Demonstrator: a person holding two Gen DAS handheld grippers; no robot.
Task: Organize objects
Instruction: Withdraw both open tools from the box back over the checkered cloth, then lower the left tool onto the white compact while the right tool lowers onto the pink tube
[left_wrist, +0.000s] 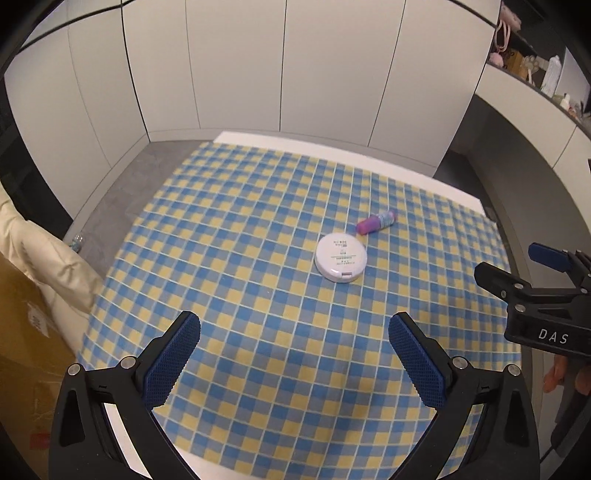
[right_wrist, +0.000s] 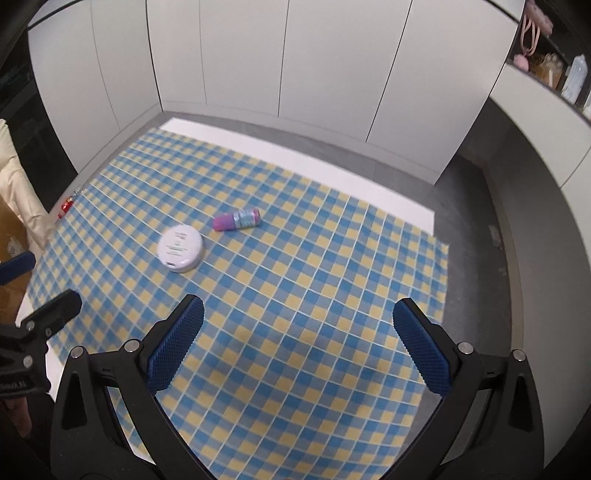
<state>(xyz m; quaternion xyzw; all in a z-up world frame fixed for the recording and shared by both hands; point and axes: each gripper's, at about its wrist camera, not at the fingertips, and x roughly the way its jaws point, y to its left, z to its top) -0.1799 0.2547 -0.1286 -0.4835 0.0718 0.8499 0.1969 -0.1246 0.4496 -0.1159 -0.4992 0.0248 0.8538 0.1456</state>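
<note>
Left wrist view: the left gripper (left_wrist: 293, 334) hangs above the near part of a blue and yellow checked cloth (left_wrist: 258, 229) that covers a white table (left_wrist: 236, 137). Its two blue-padded fingers (left_wrist: 171, 363) are spread wide with nothing between them. Past them, right of centre, a round white compact (left_wrist: 340, 257) lies flat on the cloth. Just beyond it, to the right, a small purple bottle (left_wrist: 376, 222) lies on its side, close to the compact but apart from it. At the right edge the right gripper (left_wrist: 513, 264) shows from the side, its fingers apart and empty. White cabinet doors (left_wrist: 236, 66) stand beyond the table.

Right wrist view: the right gripper (right_wrist: 297, 328) hovers over the cloth (right_wrist: 314, 258), fingers (right_wrist: 177, 350) wide apart and holding nothing. The compact (right_wrist: 181, 248) lies far left of them, with the bottle (right_wrist: 237, 218) on its side just beyond and right of it. The left gripper (right_wrist: 37, 284) enters at the left edge, also parted and empty.
</note>
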